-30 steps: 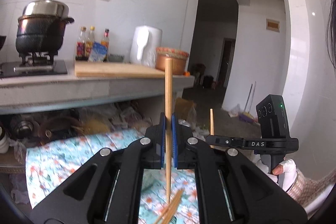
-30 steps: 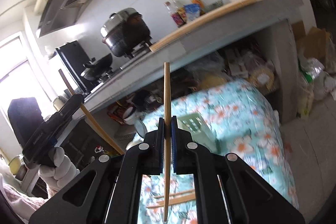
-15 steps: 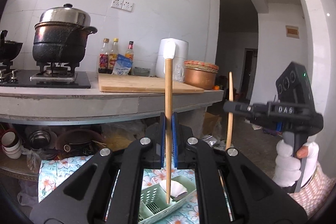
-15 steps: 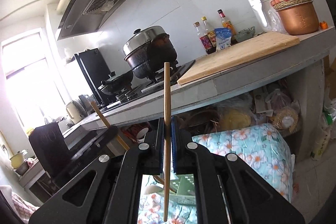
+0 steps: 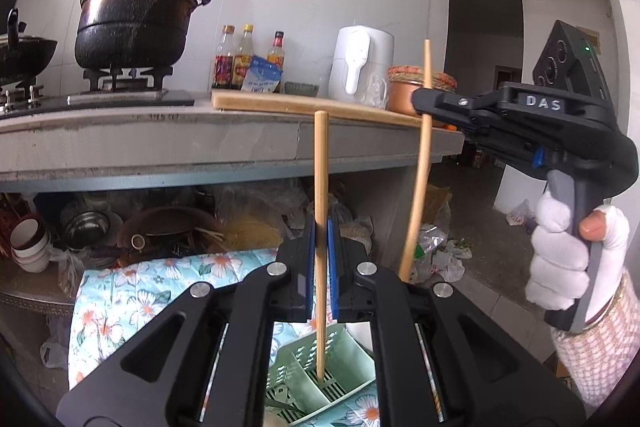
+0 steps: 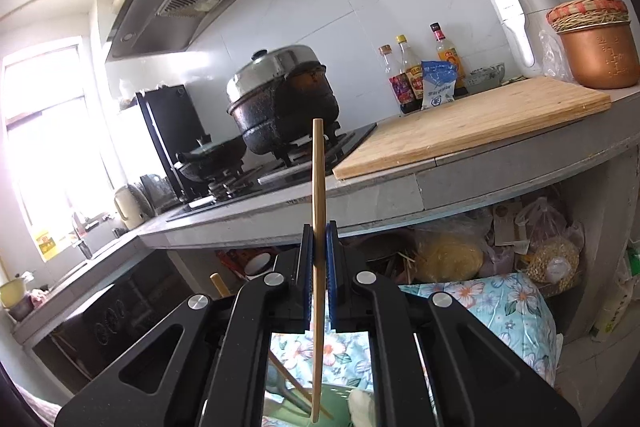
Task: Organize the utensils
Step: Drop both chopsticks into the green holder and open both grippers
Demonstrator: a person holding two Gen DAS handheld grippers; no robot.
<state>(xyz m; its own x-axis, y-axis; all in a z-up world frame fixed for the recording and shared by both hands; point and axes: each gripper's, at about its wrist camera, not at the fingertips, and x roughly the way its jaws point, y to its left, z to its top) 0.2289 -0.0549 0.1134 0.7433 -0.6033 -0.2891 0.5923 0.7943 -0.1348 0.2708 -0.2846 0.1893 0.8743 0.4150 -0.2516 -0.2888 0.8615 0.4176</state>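
Neither chopstick is stowed yet: the left gripper [image 5: 320, 267] and right gripper [image 6: 320, 267] each clamp one upright above the green caddy [image 5: 352, 359].

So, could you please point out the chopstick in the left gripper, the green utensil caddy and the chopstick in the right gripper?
Left gripper's chopstick [image 5: 321, 167]: left wrist view, upper shaft above the pads.
Green utensil caddy [image 5: 352, 355]: left wrist view, inner wall of its right compartment.
Right gripper's chopstick [image 6: 318, 171]: right wrist view, upper shaft.

A lidded black pot [image 5: 136, 23] sits beside three sauce bottles [image 5: 247, 57] and a cutting board [image 6: 472, 123].
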